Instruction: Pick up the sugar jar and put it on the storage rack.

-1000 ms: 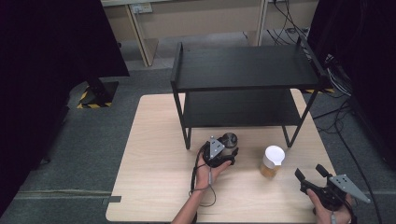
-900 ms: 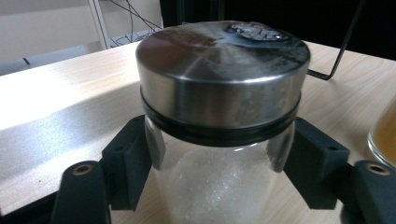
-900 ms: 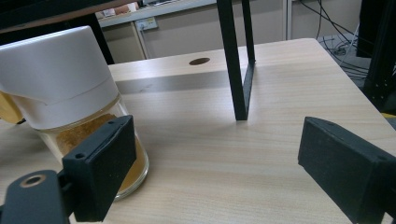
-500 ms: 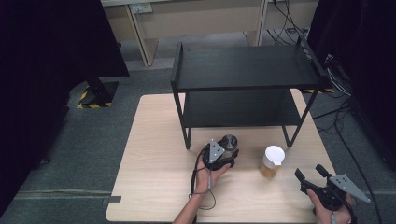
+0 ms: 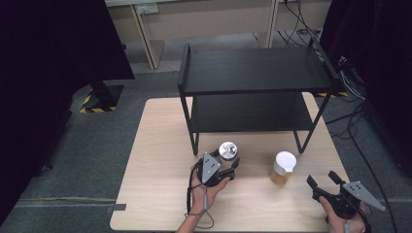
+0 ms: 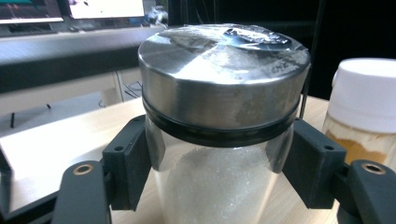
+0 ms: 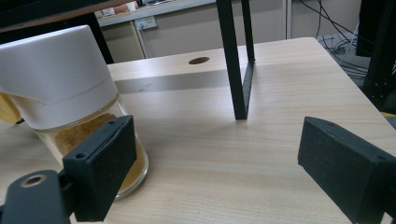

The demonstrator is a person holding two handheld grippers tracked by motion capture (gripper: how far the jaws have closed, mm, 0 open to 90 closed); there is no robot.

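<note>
Your left gripper (image 6: 219, 182) is closed around the steel-lid jar (image 6: 224, 116), both pads touching its glass. Your right gripper (image 7: 224, 172) is wide open, empty, near the white-lid jar (image 7: 70, 98).

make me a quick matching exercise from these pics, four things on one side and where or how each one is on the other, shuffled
Things:
1. metal-lidded jar
2. white-lidded jar
3. right gripper
4. black shelf rack

States:
A. open, holding nothing
B. between the left gripper's jaws
C. stands at the table's far side
D. holds brown powder

Pairs: 1-B, 2-D, 3-A, 4-C
</note>
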